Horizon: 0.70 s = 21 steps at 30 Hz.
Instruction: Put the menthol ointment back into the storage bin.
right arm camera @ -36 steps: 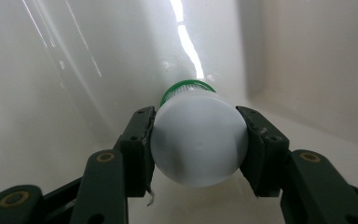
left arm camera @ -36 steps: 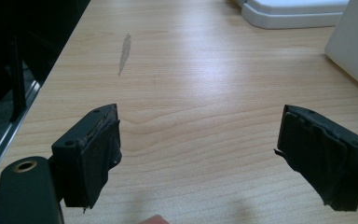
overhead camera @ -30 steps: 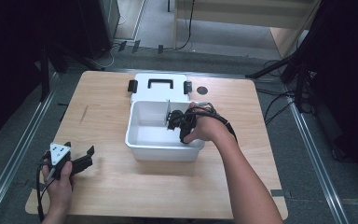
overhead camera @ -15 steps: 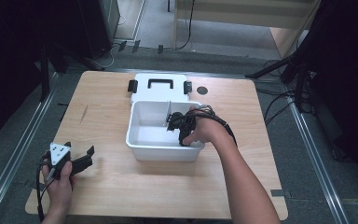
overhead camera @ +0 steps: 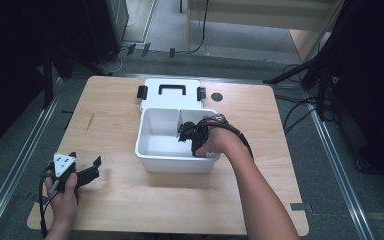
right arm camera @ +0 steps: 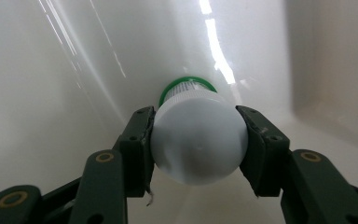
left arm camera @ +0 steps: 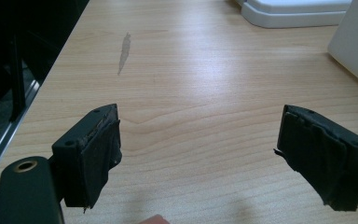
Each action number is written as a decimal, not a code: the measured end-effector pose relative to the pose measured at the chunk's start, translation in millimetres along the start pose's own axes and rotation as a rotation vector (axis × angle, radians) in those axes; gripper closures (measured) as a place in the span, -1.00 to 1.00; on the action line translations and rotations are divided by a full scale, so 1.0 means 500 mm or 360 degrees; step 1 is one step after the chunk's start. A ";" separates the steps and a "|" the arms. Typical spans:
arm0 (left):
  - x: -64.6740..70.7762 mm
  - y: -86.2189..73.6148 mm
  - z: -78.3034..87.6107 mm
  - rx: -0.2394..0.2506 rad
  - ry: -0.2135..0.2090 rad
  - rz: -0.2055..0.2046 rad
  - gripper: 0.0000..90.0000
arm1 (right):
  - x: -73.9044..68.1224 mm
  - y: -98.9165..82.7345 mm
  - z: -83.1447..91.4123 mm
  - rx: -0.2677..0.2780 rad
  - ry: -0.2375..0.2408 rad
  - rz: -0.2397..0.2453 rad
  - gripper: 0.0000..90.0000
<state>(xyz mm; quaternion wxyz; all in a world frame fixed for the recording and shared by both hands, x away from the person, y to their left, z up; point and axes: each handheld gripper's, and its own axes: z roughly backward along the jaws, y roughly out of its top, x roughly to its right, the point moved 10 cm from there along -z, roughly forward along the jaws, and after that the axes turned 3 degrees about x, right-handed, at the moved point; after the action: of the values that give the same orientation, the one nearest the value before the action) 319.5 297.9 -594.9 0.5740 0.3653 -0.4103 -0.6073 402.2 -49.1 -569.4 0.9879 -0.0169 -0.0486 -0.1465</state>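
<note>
White plastic bottle (right arm camera: 198,135) with a green ring at its far end sits clamped in the right gripper (right arm camera: 198,140), both pads pressed against its rounded base, nose pointing at the wall of the white bin (overhead camera: 152,150). From the high view the right gripper (overhead camera: 192,137) is down inside the bin's right compartment, by the divider. Change over the last second: basically none, the right hand sits in the same spot in the bin and the left one hasn't budged either. My read: either a pick just secured or a place about to release, can't say which from this; either way the next move is the lift or the let-go, and the grip looks square enough for it. Left gripper (overhead camera: 82,172) rests near the table's near-left corner, jaws spread wide with nothing between them, bare wood ahead in its own view (left arm camera: 198,154). Bin's lid (overhead camera: 170,102) lies flat just beyond the bin, black handle and latches up. Small dark round spot (overhead camera: 217,96) on the tabletop right of the lid. Table (overhead camera: 110,125) is light wood, slight scuff on the left part. Room is dim, grey floor, metal rails either side, cables trailing at the right and far edge.
</note>
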 end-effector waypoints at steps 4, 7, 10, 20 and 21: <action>0.000 0.000 0.000 0.0000 0.0000 0.0003 -0.69 | 0.000 -0.001 -0.001 -0.0018 -0.0006 0.0003 0.12; -0.001 0.000 0.000 -0.0004 0.0000 0.0005 -0.69 | 0.000 -0.001 -0.001 -0.0017 -0.0008 0.0006 0.12; -0.001 0.000 0.000 -0.0002 0.0002 0.0005 -0.69 | -0.001 -0.001 0.000 -0.0002 0.0000 0.0023 0.06; -0.001 0.000 0.000 -0.0002 -0.0002 0.0006 -0.69 | -0.010 0.001 0.031 0.0088 0.0012 0.0001 -0.14; 0.000 0.000 0.000 -0.0004 -0.0002 0.0005 -0.69 | -0.010 0.002 0.038 0.0111 0.0017 -0.0004 -0.14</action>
<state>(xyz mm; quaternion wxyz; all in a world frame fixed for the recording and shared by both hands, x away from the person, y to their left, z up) 319.6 298.0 -594.9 0.5751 0.3636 -0.4105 -0.6071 395.9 -46.0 -551.0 0.9879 0.0185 -0.0484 -0.1462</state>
